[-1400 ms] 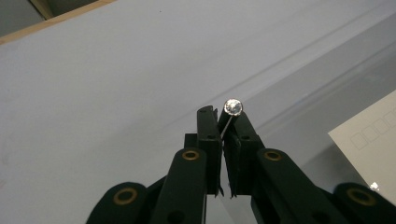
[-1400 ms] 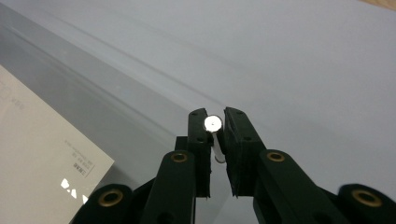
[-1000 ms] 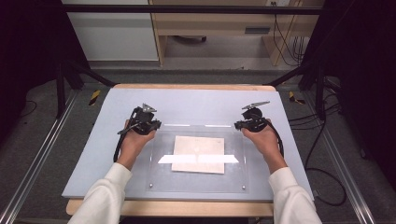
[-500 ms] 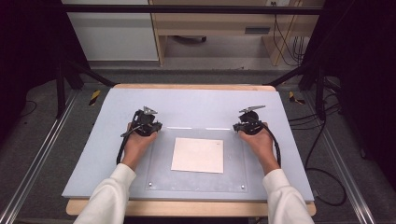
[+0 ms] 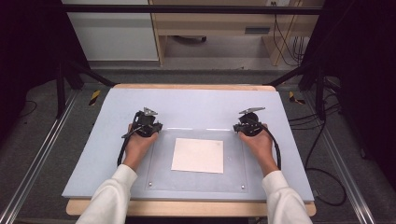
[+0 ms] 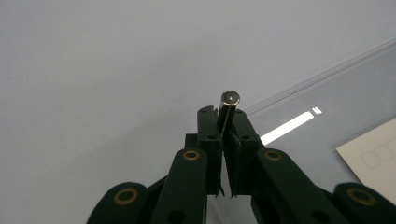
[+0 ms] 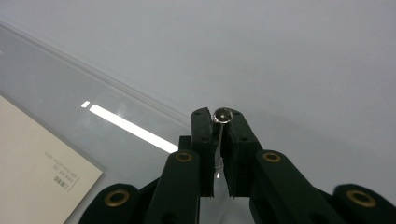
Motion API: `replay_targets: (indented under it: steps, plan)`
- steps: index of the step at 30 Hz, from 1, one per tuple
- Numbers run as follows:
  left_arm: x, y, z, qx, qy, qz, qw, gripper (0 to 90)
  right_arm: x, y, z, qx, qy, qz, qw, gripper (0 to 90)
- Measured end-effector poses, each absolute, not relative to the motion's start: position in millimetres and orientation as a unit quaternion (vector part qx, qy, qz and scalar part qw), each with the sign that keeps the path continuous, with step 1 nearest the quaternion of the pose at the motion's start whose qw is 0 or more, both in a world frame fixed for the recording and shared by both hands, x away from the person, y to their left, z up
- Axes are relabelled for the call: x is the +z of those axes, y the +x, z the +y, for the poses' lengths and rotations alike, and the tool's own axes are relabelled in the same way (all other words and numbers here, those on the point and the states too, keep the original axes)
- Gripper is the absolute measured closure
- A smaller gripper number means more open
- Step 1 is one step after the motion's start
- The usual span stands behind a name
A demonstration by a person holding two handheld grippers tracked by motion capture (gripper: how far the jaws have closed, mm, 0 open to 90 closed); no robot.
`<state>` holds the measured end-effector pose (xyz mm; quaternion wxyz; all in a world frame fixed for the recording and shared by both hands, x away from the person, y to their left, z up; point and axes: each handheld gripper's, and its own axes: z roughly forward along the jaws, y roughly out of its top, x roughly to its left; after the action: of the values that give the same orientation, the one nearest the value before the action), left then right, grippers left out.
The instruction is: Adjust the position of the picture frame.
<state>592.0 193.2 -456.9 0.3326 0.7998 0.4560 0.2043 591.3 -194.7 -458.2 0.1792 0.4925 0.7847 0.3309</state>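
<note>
A clear acrylic plate lies on the blue-grey mat, with a cream paper sheet beneath its middle. My left gripper is at the plate's far left corner. In the left gripper view that gripper is shut on a small metal stud that stands up from the corner. My right gripper is at the far right corner. In the right gripper view it is shut on a round-headed metal stud. The paper shows at each view's edge.
Two more small studs mark the plate's near corners. The mat covers a wooden table. Black frame posts stand at both sides, with cables on the floor at the right. The mat beyond the plate is bare.
A bright glare band across the paper one second ago is gone, and the plate now looks flat on the mat. Both hands stay at the far corners.
</note>
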Motion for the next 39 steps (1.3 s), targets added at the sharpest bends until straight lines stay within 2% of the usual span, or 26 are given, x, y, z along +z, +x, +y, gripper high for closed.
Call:
replay_targets:
  steps: [10, 13, 15, 18, 19, 27, 32, 37, 39]
  plan:
    - [-458, 589, 190, 0.213, 0.788, 0.472, 0.333, 84.6, -461, 586, -192, 0.337, 0.507, 0.769, 0.196, 83.5]
    - [-458, 586, 189, 0.217, 0.782, 0.477, 0.338, 83.7, -461, 583, -193, 0.341, 0.518, 0.757, 0.206, 75.0]
    - [-457, 583, 189, 0.231, 0.777, 0.474, 0.344, 77.4, -457, 579, -194, 0.354, 0.52, 0.746, 0.218, 67.1]
    - [-454, 578, 187, 0.26, 0.766, 0.467, 0.357, 64.7, -450, 571, -196, 0.361, 0.512, 0.741, 0.243, 62.8]
    - [-453, 576, 188, 0.269, 0.758, 0.468, 0.366, 59.4, -449, 568, -196, 0.36, 0.511, 0.739, 0.249, 63.4]
    - [-455, 568, 190, 0.291, 0.734, 0.468, 0.397, 52.1, -451, 557, -197, 0.375, 0.497, 0.73, 0.28, 69.9]
    - [-455, 564, 190, 0.296, 0.731, 0.465, 0.402, 51.1, -454, 557, -196, 0.378, 0.495, 0.731, 0.278, 77.0]
    - [-456, 563, 190, 0.299, 0.731, 0.462, 0.404, 52.4, -454, 558, -193, 0.385, 0.49, 0.73, 0.279, 79.4]
    - [-457, 564, 190, 0.299, 0.731, 0.463, 0.402, 53.3, -454, 559, -192, 0.385, 0.49, 0.73, 0.281, 83.8]
